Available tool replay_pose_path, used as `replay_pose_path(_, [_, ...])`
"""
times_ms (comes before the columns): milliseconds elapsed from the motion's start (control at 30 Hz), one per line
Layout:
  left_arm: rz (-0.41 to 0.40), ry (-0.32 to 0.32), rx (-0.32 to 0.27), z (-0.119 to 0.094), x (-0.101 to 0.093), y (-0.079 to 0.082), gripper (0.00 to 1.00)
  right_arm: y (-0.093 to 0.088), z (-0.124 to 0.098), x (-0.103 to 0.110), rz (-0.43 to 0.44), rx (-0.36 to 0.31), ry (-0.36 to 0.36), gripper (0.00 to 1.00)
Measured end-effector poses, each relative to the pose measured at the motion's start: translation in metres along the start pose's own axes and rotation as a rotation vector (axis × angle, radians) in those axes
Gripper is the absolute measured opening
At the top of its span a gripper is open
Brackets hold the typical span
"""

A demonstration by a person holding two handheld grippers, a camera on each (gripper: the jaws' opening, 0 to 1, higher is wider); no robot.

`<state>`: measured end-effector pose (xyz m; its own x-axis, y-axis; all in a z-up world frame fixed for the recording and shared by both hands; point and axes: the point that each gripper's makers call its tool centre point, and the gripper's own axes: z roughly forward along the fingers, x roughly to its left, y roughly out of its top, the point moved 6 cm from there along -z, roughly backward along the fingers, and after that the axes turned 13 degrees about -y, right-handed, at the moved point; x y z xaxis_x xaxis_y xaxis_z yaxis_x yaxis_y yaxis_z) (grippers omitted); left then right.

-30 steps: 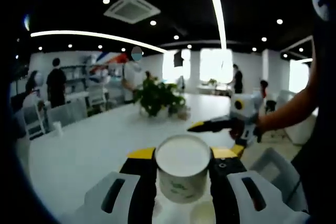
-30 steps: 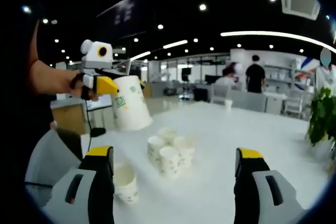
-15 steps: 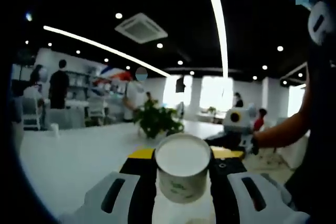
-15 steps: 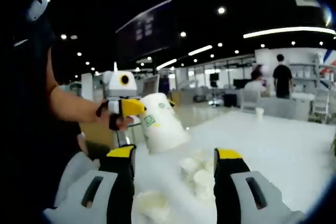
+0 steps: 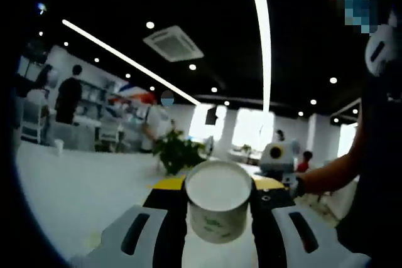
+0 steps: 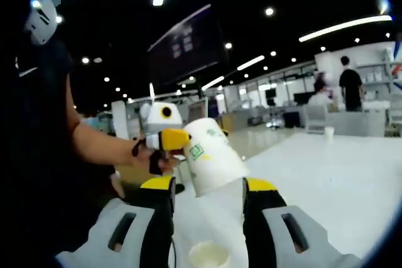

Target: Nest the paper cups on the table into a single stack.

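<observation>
My left gripper (image 5: 218, 186) is shut on a white paper cup (image 5: 218, 208) with a small green print, its open mouth facing the camera. In the right gripper view that same cup (image 6: 212, 155) hangs tilted in the air, held by the left gripper (image 6: 171, 140) in a person's hand. My right gripper (image 6: 210, 185) is open, its yellow-tipped jaws set fairly close together just below the held cup, with nothing gripped. Another paper cup (image 6: 207, 254) stands on the white table (image 6: 326, 180) low between those jaws. The right gripper (image 5: 277, 158) shows to the right of the held cup.
A potted plant (image 5: 176, 152) stands on the long white table (image 5: 69, 186) behind the held cup. A small cup (image 6: 330, 134) sits far down the table. People stand by shelves in the background. The person's arm (image 6: 100, 149) comes in from the left.
Both views have tilted upward. My right gripper's jaws have narrowed from wide apart. The left gripper with its cup has come nearer, to just above them. The cluster of cups has left view.
</observation>
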<state>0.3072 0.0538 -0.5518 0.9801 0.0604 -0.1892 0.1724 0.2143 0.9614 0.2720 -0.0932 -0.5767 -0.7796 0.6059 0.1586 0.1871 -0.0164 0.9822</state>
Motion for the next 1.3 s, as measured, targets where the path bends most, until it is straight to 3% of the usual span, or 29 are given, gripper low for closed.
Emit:
replay_pose_path(167, [-0.035,-0.039,-0.018,-0.007,0.002,0.001,0.37,0.001,-0.004,0.003,0.046,0.014,0.061,0.32])
replay_pose_path(233, [-0.055,-0.053,-0.1,-0.008,0.001,0.011,0.37,0.001,-0.003,0.005,0.088,0.026,0.084,0.32])
replay_pose_path(467, [-0.036,-0.071,-0.077,-0.001,-0.005,0.01,0.37,0.01,0.001,0.012,0.084,-0.022,0.1,0.3])
replay_pose_path(600, [-0.045,-0.086,-0.066,-0.004,-0.007,0.006,0.37,0.012,0.001,0.013,0.075,-0.018,0.102,0.28])
replay_pose_path(667, [-0.055,-0.116,-0.036,-0.006,-0.01,0.004,0.37,0.013,-0.001,0.013,0.079,-0.015,0.11,0.25])
replay_pose_path(933, [-0.013,-0.198,0.177,-0.009,-0.014,-0.009,0.36,0.024,-0.003,0.019,0.106,-0.024,0.163,0.16])
replay_pose_path(1300, [0.021,-0.204,0.243,-0.008,-0.012,-0.016,0.36,0.036,-0.001,0.025,0.093,-0.03,0.194,0.12])
